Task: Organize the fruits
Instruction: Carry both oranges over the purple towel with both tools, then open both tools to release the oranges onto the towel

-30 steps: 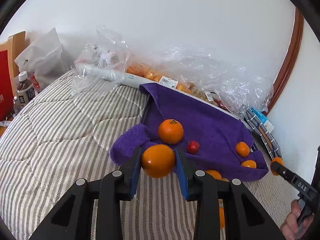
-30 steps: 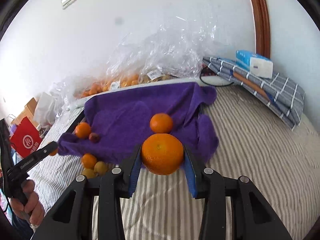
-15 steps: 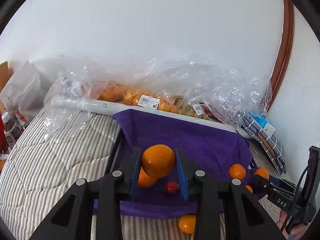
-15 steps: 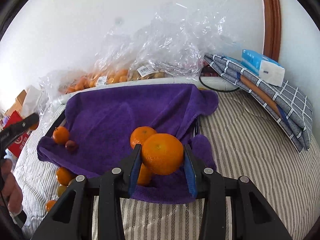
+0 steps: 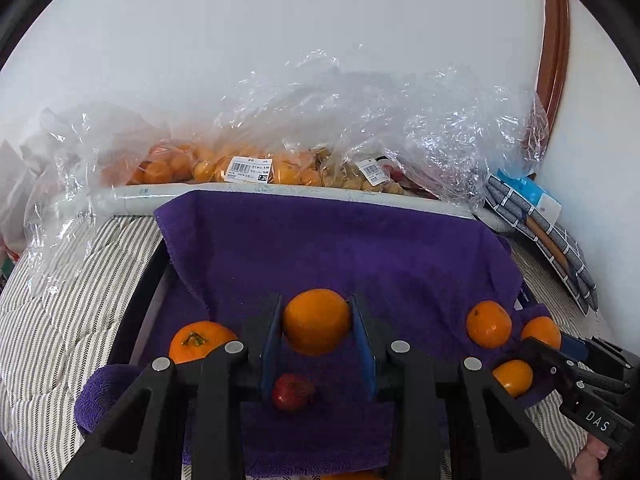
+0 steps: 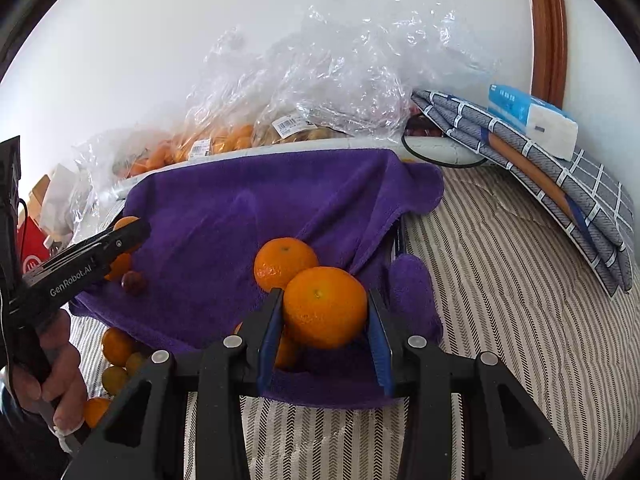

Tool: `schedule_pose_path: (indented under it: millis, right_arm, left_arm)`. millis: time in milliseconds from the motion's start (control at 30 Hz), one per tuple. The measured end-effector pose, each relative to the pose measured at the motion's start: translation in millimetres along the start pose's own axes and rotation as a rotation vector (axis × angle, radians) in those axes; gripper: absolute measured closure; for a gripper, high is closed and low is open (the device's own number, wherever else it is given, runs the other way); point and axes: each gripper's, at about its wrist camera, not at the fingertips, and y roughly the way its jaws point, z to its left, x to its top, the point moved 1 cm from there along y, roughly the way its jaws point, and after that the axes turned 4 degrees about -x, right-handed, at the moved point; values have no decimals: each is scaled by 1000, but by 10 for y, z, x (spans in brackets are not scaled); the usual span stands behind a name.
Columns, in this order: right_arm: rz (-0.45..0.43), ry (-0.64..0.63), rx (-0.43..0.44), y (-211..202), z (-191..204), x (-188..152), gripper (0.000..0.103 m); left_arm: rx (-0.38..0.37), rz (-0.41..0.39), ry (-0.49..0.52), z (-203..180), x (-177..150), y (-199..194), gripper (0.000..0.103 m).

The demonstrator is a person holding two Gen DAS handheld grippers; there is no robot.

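Left claw grips a round orange mandarin above the purple towel. Right claw clamps a larger orange. Striped bed quilt lies at 3 o'clock.

Bed, striped quilt.
On it: purple towel spread mid-bed, loose oranges at its near-left edge, folded checked cloth far right.

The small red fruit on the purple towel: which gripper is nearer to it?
Left. The small red fruit lies just below the left gripper, which holds an orange. The right gripper is at the towel's opposite end, holding its own orange.
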Motion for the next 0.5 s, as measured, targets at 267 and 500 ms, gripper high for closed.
schedule_pose_path:
  millis: [267, 500]
  right_arm:
    - [-14, -10, -27, -9, 9, -11, 62]
    - [-28, -28, -43, -35, 42, -16, 56]
  left_arm:
    - [-44, 76, -71, 176, 18, 131, 71]
    - [-39, 91, -49, 134, -15, 163, 71]
